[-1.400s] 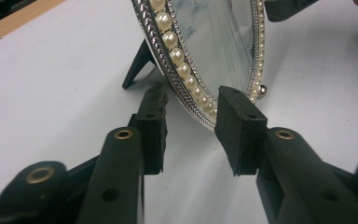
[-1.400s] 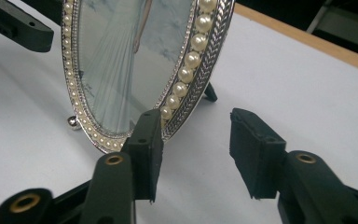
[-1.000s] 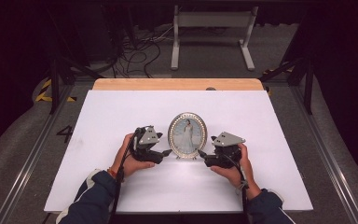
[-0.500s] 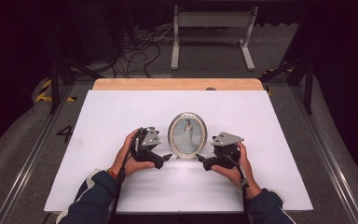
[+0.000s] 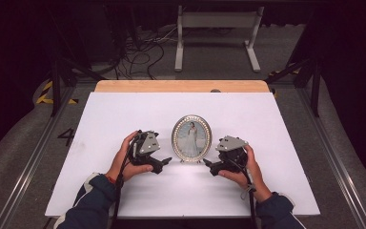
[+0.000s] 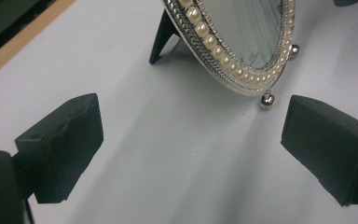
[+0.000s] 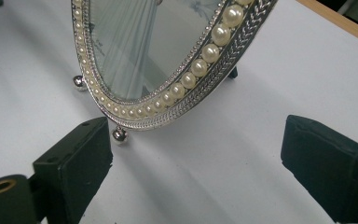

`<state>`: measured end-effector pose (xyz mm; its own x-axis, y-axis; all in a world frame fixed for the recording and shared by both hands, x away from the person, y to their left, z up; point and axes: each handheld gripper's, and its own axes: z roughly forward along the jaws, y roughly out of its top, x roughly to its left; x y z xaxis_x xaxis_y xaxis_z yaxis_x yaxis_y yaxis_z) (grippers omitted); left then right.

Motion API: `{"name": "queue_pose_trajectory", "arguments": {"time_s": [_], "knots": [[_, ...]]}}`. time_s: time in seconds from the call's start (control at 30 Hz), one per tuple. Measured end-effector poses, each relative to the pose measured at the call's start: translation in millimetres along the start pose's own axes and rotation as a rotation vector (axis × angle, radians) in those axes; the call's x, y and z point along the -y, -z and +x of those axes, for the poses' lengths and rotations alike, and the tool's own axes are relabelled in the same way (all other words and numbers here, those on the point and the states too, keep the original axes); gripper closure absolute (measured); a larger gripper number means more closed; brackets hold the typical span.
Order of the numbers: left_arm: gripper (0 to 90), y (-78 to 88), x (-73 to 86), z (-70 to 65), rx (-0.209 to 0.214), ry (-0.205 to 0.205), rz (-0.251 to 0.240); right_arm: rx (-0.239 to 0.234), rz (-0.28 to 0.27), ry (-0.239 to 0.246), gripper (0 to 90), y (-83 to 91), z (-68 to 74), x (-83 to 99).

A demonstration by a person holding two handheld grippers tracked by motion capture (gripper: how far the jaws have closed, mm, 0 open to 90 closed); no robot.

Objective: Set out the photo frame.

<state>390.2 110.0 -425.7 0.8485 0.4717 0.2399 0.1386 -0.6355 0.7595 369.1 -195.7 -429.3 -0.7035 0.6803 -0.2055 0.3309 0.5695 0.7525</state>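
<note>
An oval silver picture frame (image 5: 191, 138) edged with pearls stands upright on its back strut in the middle of the white table (image 5: 124, 114). It holds a photo of a person in a white dress. My left gripper (image 5: 164, 162) lies just left of the frame's foot, open and apart from it. My right gripper (image 5: 208, 165) sits just right of it, also open. In the left gripper view the frame (image 6: 242, 42) rises ahead of the wide-apart jaws of the left gripper (image 6: 191, 144). In the right gripper view the frame (image 7: 168, 60) stands ahead of the right gripper (image 7: 200, 154), nothing between the pads.
A wooden strip (image 5: 181, 86) runs along the table's far edge. Beyond it the floor carries cables (image 5: 138, 47) and a white metal stand (image 5: 217, 33). Metal rails (image 5: 331, 157) flank the table. Bare white surface lies all around the frame.
Both grippers have drawn back a little from the frame's sides and their jaws stand wider. The frame stays upright in the same spot.
</note>
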Motion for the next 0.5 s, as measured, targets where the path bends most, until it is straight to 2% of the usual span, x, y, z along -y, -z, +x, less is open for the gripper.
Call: {"name": "queue_pose_trajectory", "arguments": {"time_s": [0.17, 0.27, 0.5], "knots": [[6.1, 10.8, 5.4, 1.0, -0.014, -0.001, -0.006, 0.02, 0.01, 0.036, 9.1, 3.9, 1.3, 1.2], [6.1, 16.2, 8.6, 1.6, -0.02, 0.007, -0.01, 0.031, 0.009, 0.041, 9.5, 7.4, 0.3, 2.7], [6.1, 28.5, 18.4, 1.5, -0.034, -0.001, -0.013, 0.041, 0.01, 0.046, 10.0, 15.4, -1.8, 9.0]]}}
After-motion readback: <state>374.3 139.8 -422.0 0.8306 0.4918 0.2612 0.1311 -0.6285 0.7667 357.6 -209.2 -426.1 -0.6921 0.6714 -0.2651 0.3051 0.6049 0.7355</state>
